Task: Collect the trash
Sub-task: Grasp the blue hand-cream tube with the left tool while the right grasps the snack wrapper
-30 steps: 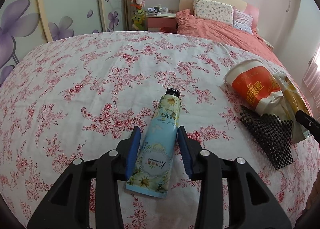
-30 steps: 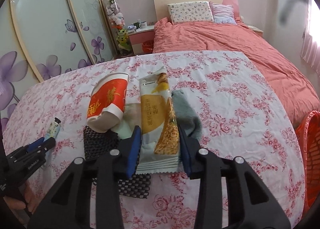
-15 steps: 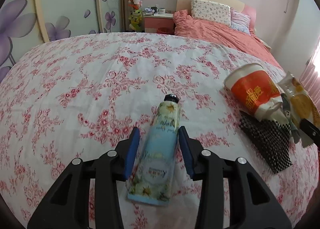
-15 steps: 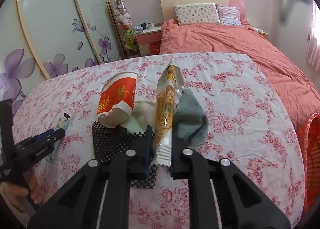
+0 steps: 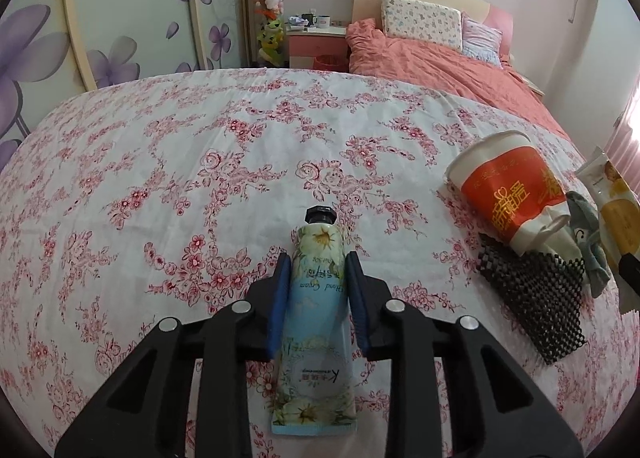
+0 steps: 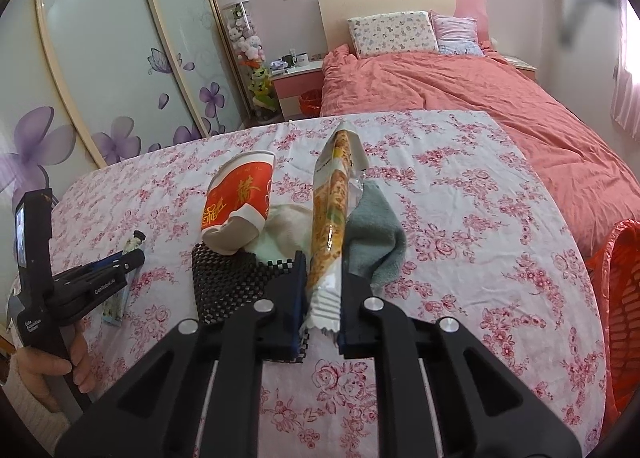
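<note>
Hard to make out, in the right wrist view: most of the pale blue flowered hand-cream tube with the black cap (image 6: 134, 242), masked there by the left gripper (image 6: 128, 258) and shown only as a cap and a strip of its tail. Cut off at the right edge: a red plastic mesh basket (image 6: 620, 298), down beside the table. Half buried under the crushed red-and-white paper cup (image 6: 240, 198): a white cloth (image 6: 280, 230) and the far corner of a black open-weave rubber mat (image 6: 224, 282).

Seen plainly from the left wrist camera: left gripper (image 5: 318, 258) narrowed onto that tube (image 5: 318, 318), jaws just closed in, blue pads (image 5: 280, 290) pressed against both sides at mid-length, cap pointing away, crimped tail toward the camera, flat on the pink-flowered white tablecloth (image 5: 200, 178).

Right gripper (image 6: 323, 264) pinched tight on the long yellow-and-orange foil snack packet (image 6: 330, 210), jaws just closed in too, packet squeezed on edge and tipped up away from the camera (crimped end poking back between the fingers).

Round about: a grey-green cloth (image 6: 376, 234) just right of the packet, touching it; cup, cloths and mat all bunched together, well apart from the tube. At the lower left edge, a person's hand (image 6: 52, 366) wrapped round the left gripper's handle. Beyond the table, a bed with a salmon duvet (image 6: 460, 90).
</note>
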Motion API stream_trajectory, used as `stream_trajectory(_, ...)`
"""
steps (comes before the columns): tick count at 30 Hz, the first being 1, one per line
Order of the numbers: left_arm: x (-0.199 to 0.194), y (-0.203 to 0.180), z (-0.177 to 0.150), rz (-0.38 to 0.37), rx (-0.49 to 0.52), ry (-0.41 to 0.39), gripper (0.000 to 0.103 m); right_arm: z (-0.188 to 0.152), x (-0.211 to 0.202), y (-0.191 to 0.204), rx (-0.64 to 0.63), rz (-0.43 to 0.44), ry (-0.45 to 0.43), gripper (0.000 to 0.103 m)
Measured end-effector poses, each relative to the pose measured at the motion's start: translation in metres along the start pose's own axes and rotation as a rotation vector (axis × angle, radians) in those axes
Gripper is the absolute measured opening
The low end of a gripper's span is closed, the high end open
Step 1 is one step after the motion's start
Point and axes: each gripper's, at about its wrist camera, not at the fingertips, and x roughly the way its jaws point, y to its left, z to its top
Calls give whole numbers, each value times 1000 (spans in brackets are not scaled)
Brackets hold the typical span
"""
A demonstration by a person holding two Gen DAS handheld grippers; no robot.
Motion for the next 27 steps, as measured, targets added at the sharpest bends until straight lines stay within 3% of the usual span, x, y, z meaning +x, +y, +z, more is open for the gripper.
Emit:
stream_trajectory(15, -21, -14, -4, -30, 26, -24, 28, -3, -28, -22, 39, -17, -40, 10)
stream_trajectory(21, -6, -13, -9, -24, -3, 22, 28, -8, -32, -32, 62, -25, -37, 9)
stream_trajectory(27, -7, -15, -9, -22, -1, 7, 28, -11, -35, -38, 71, -28, -38, 9)
